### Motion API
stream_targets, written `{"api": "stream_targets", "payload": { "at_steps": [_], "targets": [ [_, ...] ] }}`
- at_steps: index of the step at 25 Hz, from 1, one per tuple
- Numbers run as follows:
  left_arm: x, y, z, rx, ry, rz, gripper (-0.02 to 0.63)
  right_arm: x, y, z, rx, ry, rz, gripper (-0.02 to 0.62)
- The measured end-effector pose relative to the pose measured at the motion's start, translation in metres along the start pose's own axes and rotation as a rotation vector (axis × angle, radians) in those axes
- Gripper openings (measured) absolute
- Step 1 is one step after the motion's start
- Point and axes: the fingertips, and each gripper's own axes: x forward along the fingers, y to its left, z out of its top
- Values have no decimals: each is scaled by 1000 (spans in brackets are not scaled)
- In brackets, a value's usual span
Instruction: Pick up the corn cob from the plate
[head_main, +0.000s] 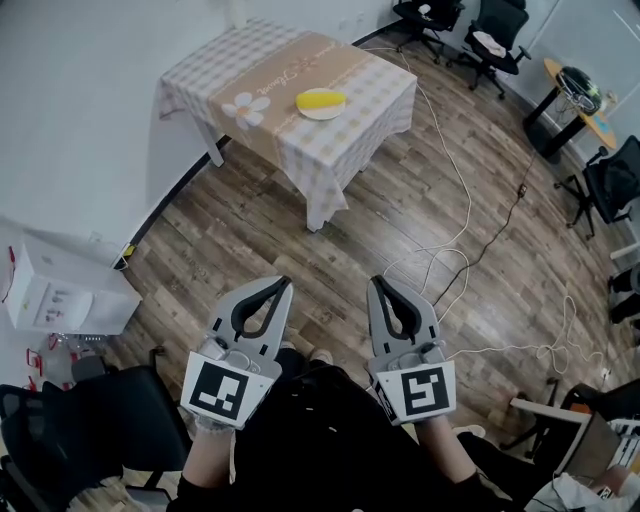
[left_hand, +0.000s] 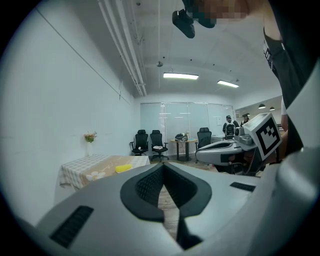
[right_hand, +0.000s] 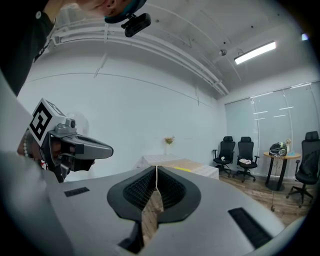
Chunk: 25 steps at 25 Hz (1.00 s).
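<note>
The yellow corn cob (head_main: 320, 100) lies on a white plate (head_main: 322, 113) on a small table with a checked cloth (head_main: 290, 85), far ahead across the wooden floor. In the left gripper view the corn cob (left_hand: 123, 169) shows small at the table's near end. My left gripper (head_main: 277, 287) and right gripper (head_main: 378, 285) are held side by side near my body, far from the table. Both are shut with nothing between their tips. In the right gripper view the table (right_hand: 180, 167) is just above the closed right gripper (right_hand: 156, 169).
A white cable (head_main: 455, 230) snakes over the wooden floor right of the path to the table. Black office chairs (head_main: 480, 35) stand at the back, another chair (head_main: 95, 420) by my left. A white box (head_main: 60, 290) sits against the left wall.
</note>
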Motion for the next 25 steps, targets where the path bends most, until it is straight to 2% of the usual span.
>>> {"api": "stream_targets", "payload": {
  "at_steps": [11, 19, 25],
  "targets": [
    [11, -21, 1, 7, -22, 11, 12, -20, -20, -10, -5, -5, -15, 44],
    [34, -5, 1, 7, -26, 6, 12, -5, -34, -11, -11, 4, -32, 44],
    [63, 11, 9, 19, -29, -31, 12, 20, -50, -7, -16, 11, -56, 44]
  ]
}}
